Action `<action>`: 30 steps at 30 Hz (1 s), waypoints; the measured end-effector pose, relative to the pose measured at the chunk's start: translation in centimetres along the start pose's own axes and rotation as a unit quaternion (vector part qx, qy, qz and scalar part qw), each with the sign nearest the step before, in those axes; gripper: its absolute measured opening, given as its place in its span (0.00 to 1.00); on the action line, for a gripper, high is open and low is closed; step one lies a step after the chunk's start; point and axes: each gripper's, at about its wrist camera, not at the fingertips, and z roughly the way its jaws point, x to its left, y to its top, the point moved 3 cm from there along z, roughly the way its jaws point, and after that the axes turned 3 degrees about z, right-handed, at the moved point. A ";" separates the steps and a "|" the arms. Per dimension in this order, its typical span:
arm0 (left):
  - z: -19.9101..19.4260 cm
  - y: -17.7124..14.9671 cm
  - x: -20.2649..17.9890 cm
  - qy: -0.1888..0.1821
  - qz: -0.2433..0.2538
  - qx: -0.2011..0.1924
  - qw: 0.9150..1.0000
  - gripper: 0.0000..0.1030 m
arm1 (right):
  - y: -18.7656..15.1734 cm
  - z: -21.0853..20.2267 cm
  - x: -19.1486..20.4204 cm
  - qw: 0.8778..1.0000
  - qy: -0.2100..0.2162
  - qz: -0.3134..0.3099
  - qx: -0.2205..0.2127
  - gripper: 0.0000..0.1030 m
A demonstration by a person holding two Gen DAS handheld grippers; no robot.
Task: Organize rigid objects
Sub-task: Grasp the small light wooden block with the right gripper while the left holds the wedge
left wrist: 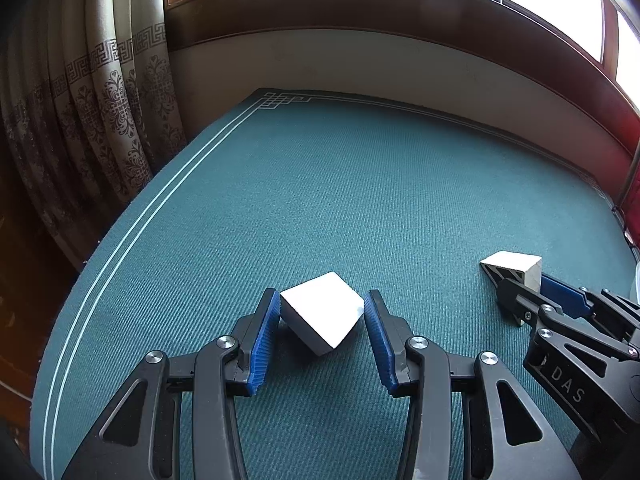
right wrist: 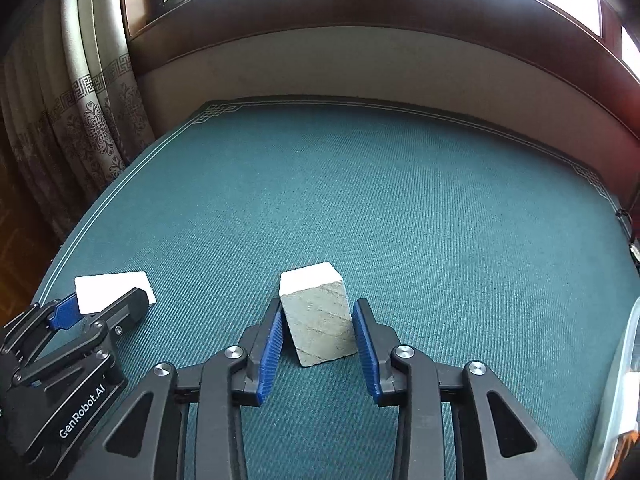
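A white block (left wrist: 322, 312) lies on the teal mat (left wrist: 320, 200), turned corner-on between the blue pads of my left gripper (left wrist: 322, 308); the left pad touches its corner, the right pad stands at its other corner. A taller grey-white block (right wrist: 318, 316) stands between the pads of my right gripper (right wrist: 318, 322), with a small gap on each side. Each wrist view also shows the other gripper and its block: the right one (left wrist: 516, 270) and the left one (right wrist: 110, 290).
The teal mat (right wrist: 360, 200) covers the table up to a beige wall and dark wood window sill. A patterned curtain (left wrist: 100, 120) hangs at the left. A clear plastic container edge (right wrist: 624, 380) shows at the far right.
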 end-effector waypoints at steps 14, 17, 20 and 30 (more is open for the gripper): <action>-0.5 -0.1 -1.8 -0.003 0.017 -0.005 1.000 0.43 | -2.4 -5.7 -3.1 0.999 -0.013 0.045 -0.020 0.32; -0.8 -0.2 -2.5 -0.007 0.025 -0.008 1.000 0.42 | -2.8 -6.8 -3.8 0.998 -0.017 0.057 -0.026 0.32; -1.0 -0.4 -3.0 -0.009 0.031 -0.009 0.999 0.42 | -3.6 -7.6 -4.7 0.997 -0.019 0.065 -0.024 0.30; -1.4 -0.7 -3.7 -0.014 0.037 -0.013 0.999 0.42 | -3.2 -5.7 -4.6 0.997 0.004 0.078 -0.007 0.43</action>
